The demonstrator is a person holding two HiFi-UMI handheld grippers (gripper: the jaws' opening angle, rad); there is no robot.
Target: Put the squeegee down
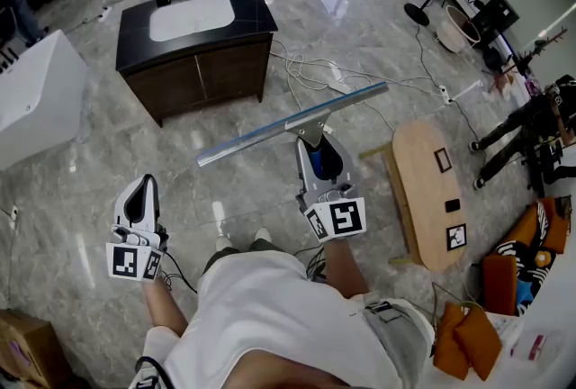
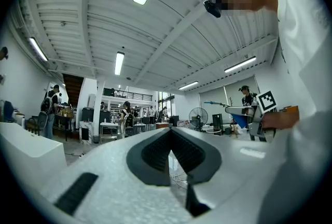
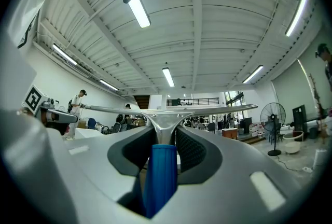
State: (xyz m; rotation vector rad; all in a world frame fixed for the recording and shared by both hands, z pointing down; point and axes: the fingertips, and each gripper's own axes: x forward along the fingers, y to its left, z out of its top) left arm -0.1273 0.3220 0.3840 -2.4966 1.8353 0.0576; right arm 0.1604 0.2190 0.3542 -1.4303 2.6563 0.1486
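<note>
**Blue handle clamped in my right jaws, blade out over the floor**

Blue handle (image 3: 162, 176) comes first, filling the gap right in front of the right gripper view. My right gripper (image 1: 315, 151) is closed on it, a pad on each side. The squeegee (image 1: 292, 124) is off the ground. Its long metal blade lies crosswise just beyond my jaw tips, above the marble floor (image 1: 270, 45). It runs from near left to far right in the head view. My left gripper (image 1: 142, 198) hangs well apart at the left. Its jaws meet at the tips with nothing between them.

I judge the tool light and stiff: a thin metal channel on a short metal neck, with a plastic grip. The handle looks smooth, so it could twist in my pads if the blade catches on anything. The blade is much longer than the handle, so a knock at either end would lever hard against my hold. The handle close to the neck is the right place to grip, and that is where I have it. The rubber edge, which I cannot make out here, is likely the only soft part.

A low wooden counter (image 1: 418, 216) stands just to the right, and a sink cabinet (image 1: 202, 72) lies far left. I would lay the blade flat before I let go.
</note>
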